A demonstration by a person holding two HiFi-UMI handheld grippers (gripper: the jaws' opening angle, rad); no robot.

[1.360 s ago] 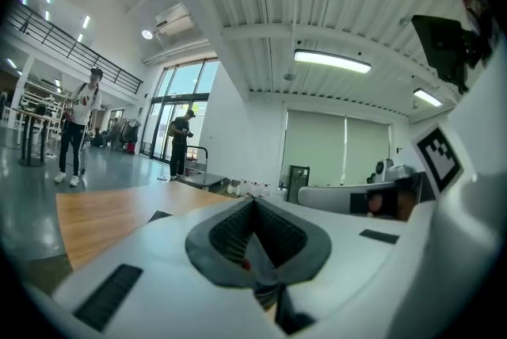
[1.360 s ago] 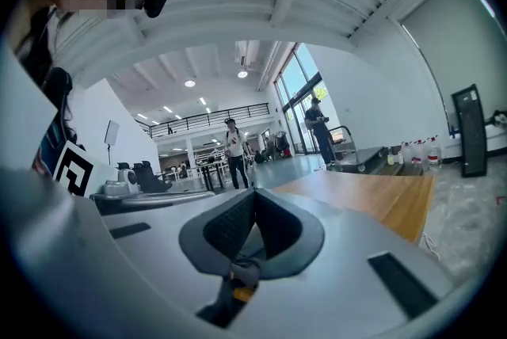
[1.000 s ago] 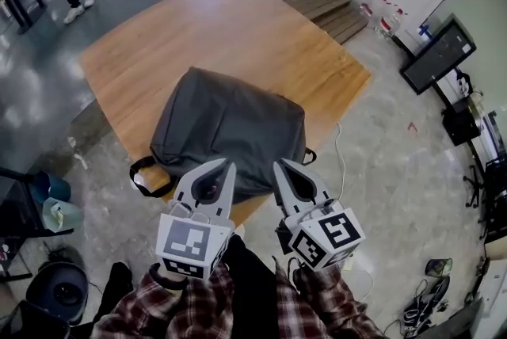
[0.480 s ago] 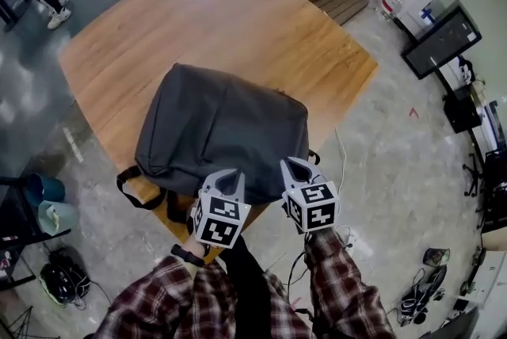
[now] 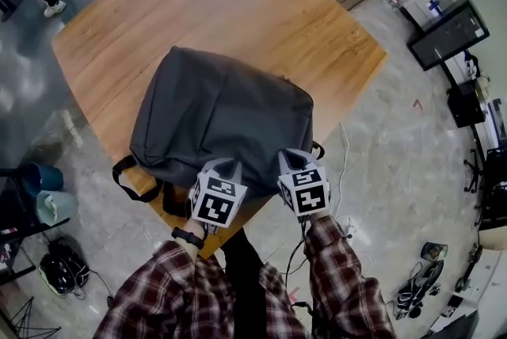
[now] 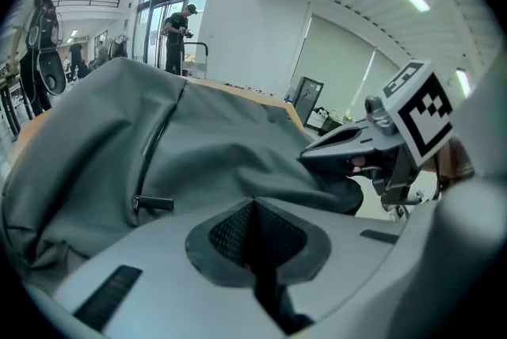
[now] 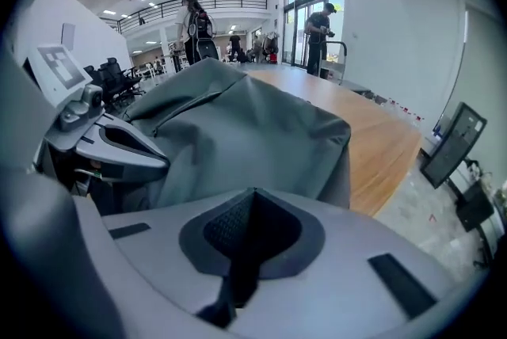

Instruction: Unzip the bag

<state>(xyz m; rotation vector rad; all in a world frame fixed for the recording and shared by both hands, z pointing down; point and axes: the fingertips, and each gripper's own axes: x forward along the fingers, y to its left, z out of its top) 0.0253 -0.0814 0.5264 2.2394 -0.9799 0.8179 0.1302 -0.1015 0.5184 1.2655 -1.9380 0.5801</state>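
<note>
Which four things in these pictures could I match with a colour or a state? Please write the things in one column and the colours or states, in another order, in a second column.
Column 1
1. bag
2. table
3. left gripper
4. screen

Column 2
a. light brown wood
b. shut, with nothing between the jaws
c. black, off the table, at the right of the head view
d. dark grey, lying on the table

Right pairs: 1-d, 2-a, 3-b, 4-c
</note>
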